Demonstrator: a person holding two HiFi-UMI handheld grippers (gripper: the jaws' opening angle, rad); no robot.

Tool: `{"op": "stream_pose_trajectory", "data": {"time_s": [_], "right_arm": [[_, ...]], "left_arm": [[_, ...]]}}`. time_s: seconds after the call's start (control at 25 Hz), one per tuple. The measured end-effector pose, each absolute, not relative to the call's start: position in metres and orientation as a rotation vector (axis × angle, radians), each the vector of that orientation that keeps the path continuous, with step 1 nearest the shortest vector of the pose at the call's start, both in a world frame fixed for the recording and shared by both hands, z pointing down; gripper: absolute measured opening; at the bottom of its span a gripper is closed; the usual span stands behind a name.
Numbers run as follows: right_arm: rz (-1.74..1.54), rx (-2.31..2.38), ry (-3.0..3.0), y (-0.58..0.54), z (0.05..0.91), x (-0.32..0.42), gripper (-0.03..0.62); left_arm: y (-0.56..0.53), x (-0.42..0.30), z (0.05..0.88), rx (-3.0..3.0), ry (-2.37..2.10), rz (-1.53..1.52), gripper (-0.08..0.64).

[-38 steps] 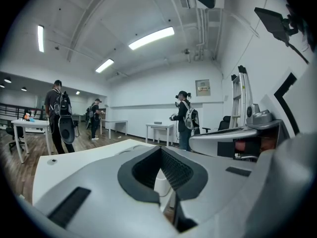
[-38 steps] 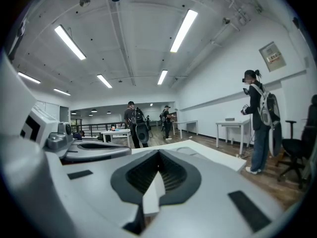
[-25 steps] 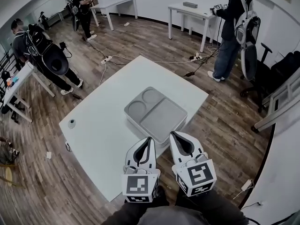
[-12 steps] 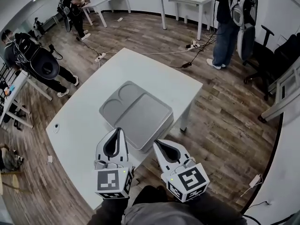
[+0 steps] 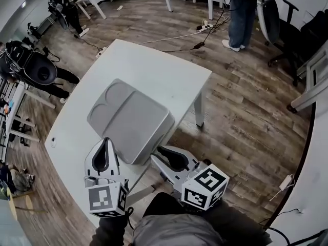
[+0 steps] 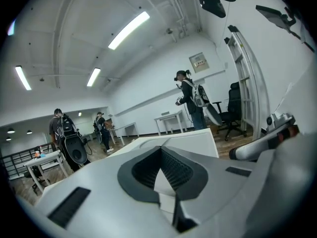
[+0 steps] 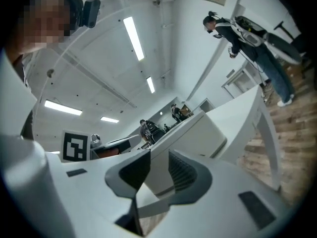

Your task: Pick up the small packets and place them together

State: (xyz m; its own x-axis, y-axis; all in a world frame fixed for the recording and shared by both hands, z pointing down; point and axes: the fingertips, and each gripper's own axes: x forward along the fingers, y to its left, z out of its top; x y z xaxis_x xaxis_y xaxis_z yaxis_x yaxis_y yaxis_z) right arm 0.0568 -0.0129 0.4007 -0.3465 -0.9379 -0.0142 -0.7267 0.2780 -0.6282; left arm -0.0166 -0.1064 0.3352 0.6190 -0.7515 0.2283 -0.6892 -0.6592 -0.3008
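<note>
I see no small packets in any view. A grey tray (image 5: 132, 121) with two round hollows and one large one lies on the white table (image 5: 154, 68), nothing in it. My left gripper (image 5: 105, 143) is shut and empty at the tray's near corner; in the left gripper view (image 6: 159, 149) its pads meet at the tips. My right gripper (image 5: 158, 151) hangs off the table's near edge, beside the tray. Its jaws have just been opening, and in the right gripper view (image 7: 154, 156) a narrow gap shows with nothing in it. The tray's side wall (image 7: 200, 139) stands just ahead.
A small round object (image 5: 53, 141) sits at the table's left edge. The table leg (image 5: 198, 109) stands right of my right gripper. Cables (image 5: 169, 39) run over the wood floor beyond. People with backpacks (image 5: 36, 70), other tables and an office chair (image 5: 289, 32) stand around.
Both grippers have sunk and drawn back from the tray's near edge toward me. The right gripper has rolled, dropped beside the table edge and parted its jaws. The tray has not moved.
</note>
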Motion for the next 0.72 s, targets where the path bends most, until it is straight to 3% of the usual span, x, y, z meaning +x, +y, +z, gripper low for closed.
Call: {"op": "stream_pose_trajectory", "data": {"time_s": [0.36,0.72], "right_arm": [[-0.941,-1.221,2.035,-0.026,0.417,0.073,0.174],[-1.019,-1.017,1.964,-0.039,0.429,0.08,0.19]], "left_arm": [[-0.112,0.0,0.343,-2.621,1.183,-0.581,0.0],[-0.118,0.006,0.354,-2.612,1.163,-0.648,0.0]]}}
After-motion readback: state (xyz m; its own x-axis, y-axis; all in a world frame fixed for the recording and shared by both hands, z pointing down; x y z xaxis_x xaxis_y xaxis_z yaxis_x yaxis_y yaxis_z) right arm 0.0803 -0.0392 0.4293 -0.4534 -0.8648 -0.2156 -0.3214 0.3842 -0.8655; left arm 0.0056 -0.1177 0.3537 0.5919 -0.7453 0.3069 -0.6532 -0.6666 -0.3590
